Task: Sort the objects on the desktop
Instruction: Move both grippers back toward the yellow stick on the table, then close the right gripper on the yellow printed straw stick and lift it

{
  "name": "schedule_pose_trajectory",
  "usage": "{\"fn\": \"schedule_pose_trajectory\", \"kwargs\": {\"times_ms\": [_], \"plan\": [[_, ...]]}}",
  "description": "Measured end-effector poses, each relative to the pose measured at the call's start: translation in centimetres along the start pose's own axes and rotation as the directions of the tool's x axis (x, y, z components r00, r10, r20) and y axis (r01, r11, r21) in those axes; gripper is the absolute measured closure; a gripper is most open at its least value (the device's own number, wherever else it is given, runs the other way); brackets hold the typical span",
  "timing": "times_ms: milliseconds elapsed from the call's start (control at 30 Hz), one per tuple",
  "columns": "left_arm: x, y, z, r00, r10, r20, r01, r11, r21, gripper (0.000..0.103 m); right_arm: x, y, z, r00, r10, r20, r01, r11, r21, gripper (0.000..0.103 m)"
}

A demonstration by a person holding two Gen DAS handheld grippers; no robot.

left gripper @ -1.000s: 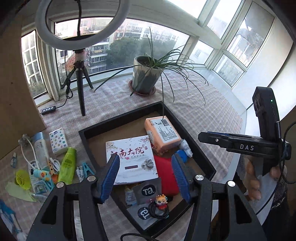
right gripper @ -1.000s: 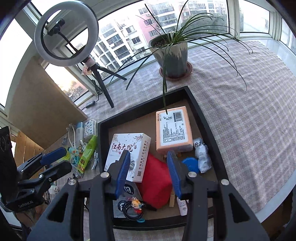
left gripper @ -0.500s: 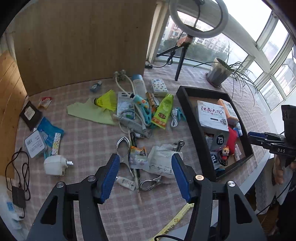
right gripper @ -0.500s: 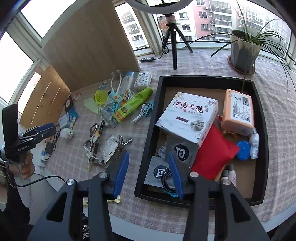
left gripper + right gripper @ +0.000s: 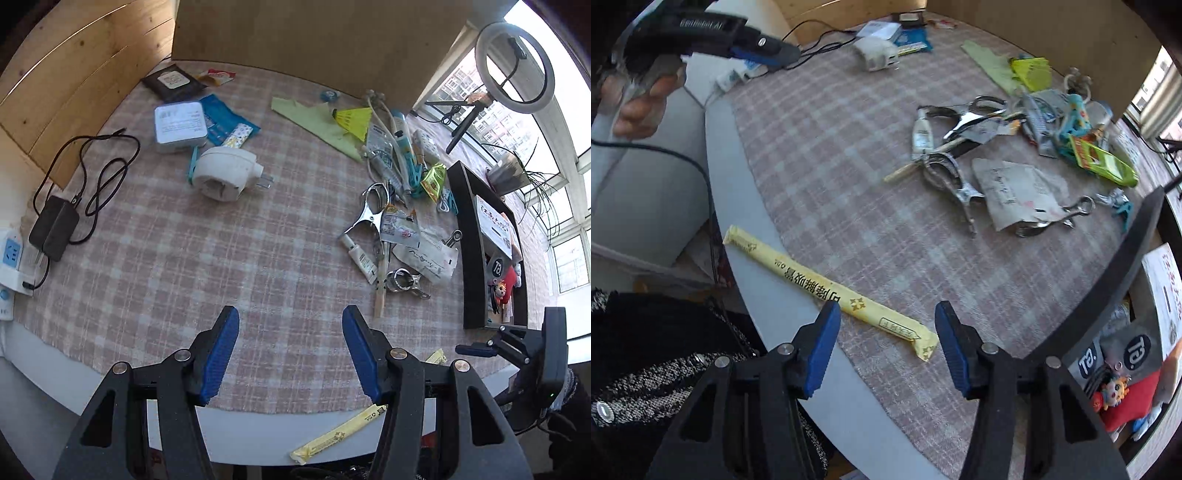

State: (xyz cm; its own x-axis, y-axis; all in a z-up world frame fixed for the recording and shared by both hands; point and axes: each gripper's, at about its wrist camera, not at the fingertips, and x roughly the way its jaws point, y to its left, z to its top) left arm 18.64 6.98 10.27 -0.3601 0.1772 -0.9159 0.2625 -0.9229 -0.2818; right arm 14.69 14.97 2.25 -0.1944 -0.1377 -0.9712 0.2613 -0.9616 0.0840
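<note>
So the right gripper (image 5: 886,332) is pointing down with its blue jaws spread wide and nothing pinched; they've just been opening, and the near end of the yellow chopstick sleeve (image 5: 827,284) lies on the table below the gap between them, not yet touched. The left gripper (image 5: 290,347) is wide open too, empty, just bare checked tablecloth (image 5: 221,258) in front of it.

The sleeve's long axis runs diagonally: from between the right jaws it points away and off to the claw's left, out over the table edge (image 5: 738,236), with the far tip hanging past the cloth.

What could go wrong, I reckon: it's flat and thin, so the pads might close over it and scrape cloth instead (or just flatten the paper). And since only the end is in the gap, a pinch there could let the long tail swing or droop, or knock it off the edge. The tray (image 5: 1123,266) sits just off to the claw's right, so a sloppy lift could clip its rim.
</note>
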Motion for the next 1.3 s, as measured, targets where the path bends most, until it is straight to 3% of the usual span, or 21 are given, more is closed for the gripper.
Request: {"fn": "schedule_pose_trajectory", "kwargs": {"times_ms": [167, 300, 533, 833, 967, 1133, 1233, 1300], "plan": [[-1.2, 2.6, -1.8, 1.0, 0.002, 0.019, -0.001, 0.998, -0.066, 0.048, 3.0, 4.6, 0.4, 0.997, -0.055, -0.045, 0.044, 0.974, -0.221, 0.05], [-2.0, 4.2, -2.8, 0.999, -0.002, 0.036, 0.006, 0.993, -0.115, 0.048, 4.3, 5.3, 1.0, 0.997, -0.054, -0.059, 0.037, 0.966, -0.257, 0.05], [-2.7, 6.0, -3.7, 0.999, 0.004, 0.054, 0.005, 0.985, -0.171, 0.048, 4.6, 3.5, 2.4, 0.999, -0.012, -0.05, 0.003, 0.985, -0.17, 0.05], [-1.9, 6.4, -3.1, 0.998, -0.025, 0.054, 0.035, 0.981, -0.19, 0.048, 4.2, -1.0, 2.4, 0.988, 0.146, -0.054, -0.144, 0.989, 0.039, 0.055], [-1.2, 5.9, -2.8, 0.998, -0.041, 0.044, 0.049, 0.981, -0.187, 0.048, 3.9, -1.5, 2.7, 0.988, 0.153, -0.039, -0.151, 0.987, 0.05, 0.057], [-0.6, 5.0, -2.6, 0.998, -0.052, 0.031, 0.056, 0.984, -0.171, 0.048, 3.8, -1.1, 3.8, 0.995, 0.102, -0.01, -0.102, 0.994, 0.028, 0.059], [-0.2, 4.6, -2.7, 0.998, -0.051, 0.02, 0.054, 0.984, -0.167, 0.048, 3.6, -1.8, 3.6, 0.998, 0.062, 0.003, -0.062, 0.998, 0.032, 0.075], [0.0, 4.3, -2.7, 0.998, -0.059, 0.018, 0.061, 0.984, -0.168, 0.048, 3.3, -2.9, 3.5, 0.994, 0.109, 0.004, -0.109, 0.992, 0.064, 0.079]]}}
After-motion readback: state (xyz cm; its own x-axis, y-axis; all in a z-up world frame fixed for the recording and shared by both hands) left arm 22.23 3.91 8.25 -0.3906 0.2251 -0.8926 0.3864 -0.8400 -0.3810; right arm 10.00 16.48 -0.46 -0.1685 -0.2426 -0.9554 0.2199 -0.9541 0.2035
